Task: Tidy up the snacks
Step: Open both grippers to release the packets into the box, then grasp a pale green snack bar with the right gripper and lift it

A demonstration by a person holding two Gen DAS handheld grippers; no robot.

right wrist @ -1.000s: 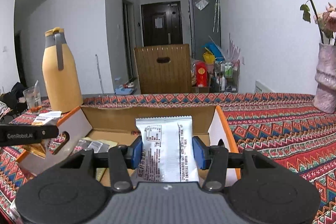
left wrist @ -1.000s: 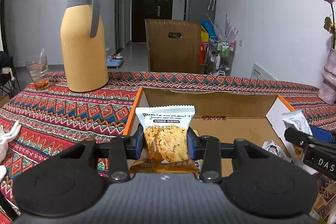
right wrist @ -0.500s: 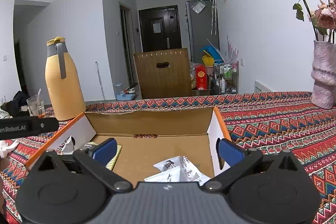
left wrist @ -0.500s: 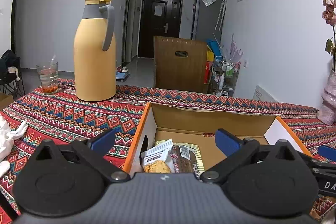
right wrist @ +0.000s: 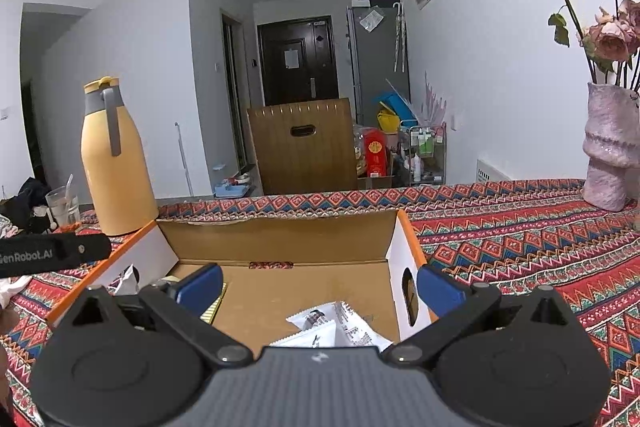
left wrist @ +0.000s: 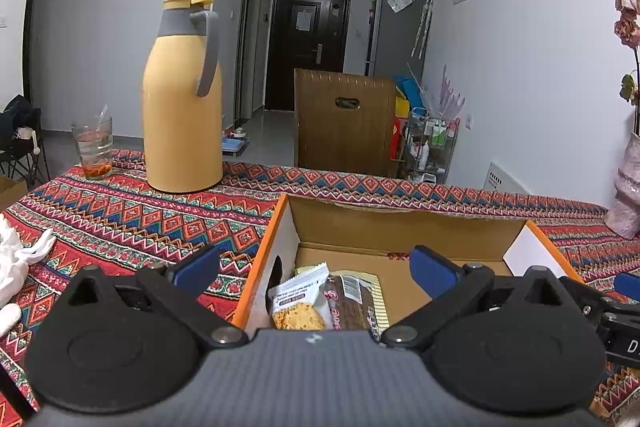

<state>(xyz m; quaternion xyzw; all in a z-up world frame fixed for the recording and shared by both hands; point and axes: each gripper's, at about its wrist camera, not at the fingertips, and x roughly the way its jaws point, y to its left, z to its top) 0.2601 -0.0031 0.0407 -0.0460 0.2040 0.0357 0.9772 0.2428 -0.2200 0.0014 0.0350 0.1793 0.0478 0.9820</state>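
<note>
Snack packets (left wrist: 298, 301) in box (left wrist: 404, 223) (open-topped)

My matt black plastic gripper (left wrist: 314, 269) hovers above a plain brown cardboard box (left wrist: 400, 227) holding glossy foil snack packets (left wrist: 298, 301), on a woven patterned tablecloth (left wrist: 140, 219) beside a smooth yellow plastic jug (left wrist: 182, 115).

The left black two-finger tongs with blue pads (left wrist: 314, 269) stand spread wide, nothing between the pads, tilted slightly downward. The right black blue-padded tongs (right wrist: 320, 285) are likewise wide apart and empty, their tip visible at three o'clock in the left view.
</note>
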